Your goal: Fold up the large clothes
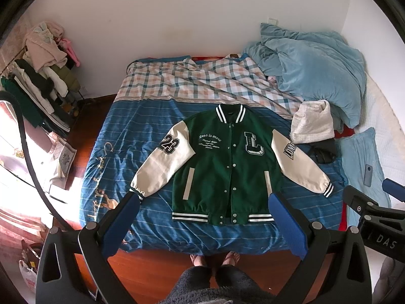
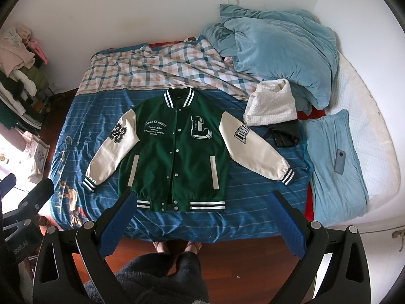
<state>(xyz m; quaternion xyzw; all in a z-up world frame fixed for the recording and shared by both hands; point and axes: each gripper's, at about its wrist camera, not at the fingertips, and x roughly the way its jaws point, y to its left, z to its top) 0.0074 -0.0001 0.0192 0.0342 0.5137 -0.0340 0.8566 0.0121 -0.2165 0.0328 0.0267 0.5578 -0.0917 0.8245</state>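
Left wrist view, green jacket (image 1: pixel 222 167) flat and buttoned on the bed (image 1: pixel 114 131), sleeves spread out, left claw (image 1: pixel 203 209) wide apart above the jacket's hem, holding nothing, right wrist view, right claw (image 2: pixel 201 206) wide apart over the hem too, phone (image 2: pixel 340 161) right of the jacket.

"23", "L" on varsity jacket (image 1: pixel 222 167)

Matt cloth jacket (image 1: pixel 222 167); glossy wooden floor (image 1: pixel 157 261).

Green varsity jacket (image 1: pixel 222 162) with cream sleeves lies flat, face-up, snapped shut; sleeves angled outward on the bed.
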